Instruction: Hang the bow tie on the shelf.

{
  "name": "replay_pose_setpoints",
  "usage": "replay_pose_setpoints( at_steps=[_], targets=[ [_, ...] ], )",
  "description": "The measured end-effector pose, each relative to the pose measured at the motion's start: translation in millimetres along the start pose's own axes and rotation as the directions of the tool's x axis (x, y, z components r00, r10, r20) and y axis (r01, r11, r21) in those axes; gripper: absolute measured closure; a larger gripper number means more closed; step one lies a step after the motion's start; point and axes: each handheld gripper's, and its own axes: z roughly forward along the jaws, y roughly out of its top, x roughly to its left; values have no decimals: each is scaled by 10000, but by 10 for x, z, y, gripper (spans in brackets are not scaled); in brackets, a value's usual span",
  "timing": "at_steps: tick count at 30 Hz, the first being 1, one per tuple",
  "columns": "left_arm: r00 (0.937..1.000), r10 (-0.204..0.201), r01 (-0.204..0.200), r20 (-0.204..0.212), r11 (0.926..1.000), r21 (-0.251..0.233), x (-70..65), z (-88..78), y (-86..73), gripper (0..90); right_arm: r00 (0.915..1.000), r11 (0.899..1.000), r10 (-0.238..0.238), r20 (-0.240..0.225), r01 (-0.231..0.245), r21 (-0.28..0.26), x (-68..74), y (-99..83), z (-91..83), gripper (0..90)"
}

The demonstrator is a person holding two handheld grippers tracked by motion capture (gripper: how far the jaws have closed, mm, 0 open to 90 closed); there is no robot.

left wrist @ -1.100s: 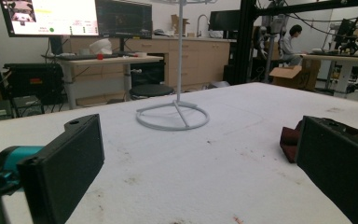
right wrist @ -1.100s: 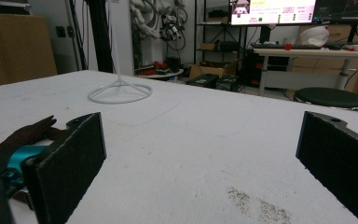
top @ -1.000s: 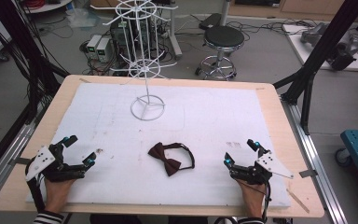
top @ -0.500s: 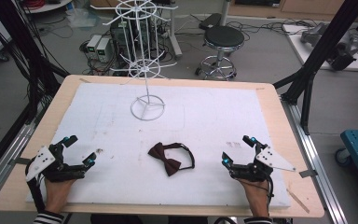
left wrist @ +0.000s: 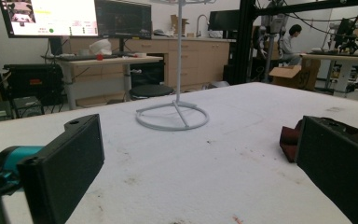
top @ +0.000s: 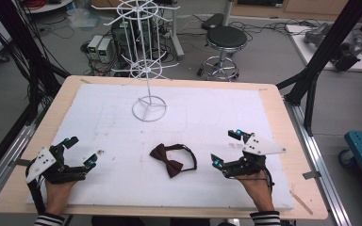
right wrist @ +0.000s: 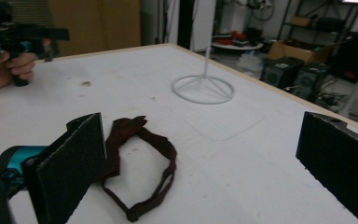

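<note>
In your left gripper view, the bow tie [left wrist: 289,140] is mostly hidden behind the right-hand jaw of your left claw [left wrist: 200,163]; just a dark red corner shows. The white wire stand [left wrist: 173,114] is cut off by the top edge there, so its upper tiers are out of sight. In your right gripper view, the near jaw covers one wing of the bow tie [right wrist: 135,154], and the stand's pole [right wrist: 208,46] runs out of the top. In the high view, the stand's top ring [top: 132,9] is clipped by the upper edge, and your forearms leave the picture at the bottom.
</note>
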Motion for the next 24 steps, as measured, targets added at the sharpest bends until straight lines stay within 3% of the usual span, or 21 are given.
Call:
replay_pose_setpoints(
  at_steps=[4,10,21,24],
  targets=[
    [10000,5,-5,-2,10000,6,-1,0,0,17,9979,9987,-205,-613,233,460,38,92,107,8],
    [10000,10,-10,-4,10000,8,-2,1,0,17,9909,9860,-690,-1159,854,1434,102,200,289,8],
    [10000,17,-17,-1,10000,24,-1,0,1,17,9562,9376,-1292,-2625,2040,2816,263,312,680,8],
    [10000,18,-18,-10,10000,28,0,-1,1,17,9529,9269,-1241,-2768,2109,3105,293,316,759,8]
  ],
)
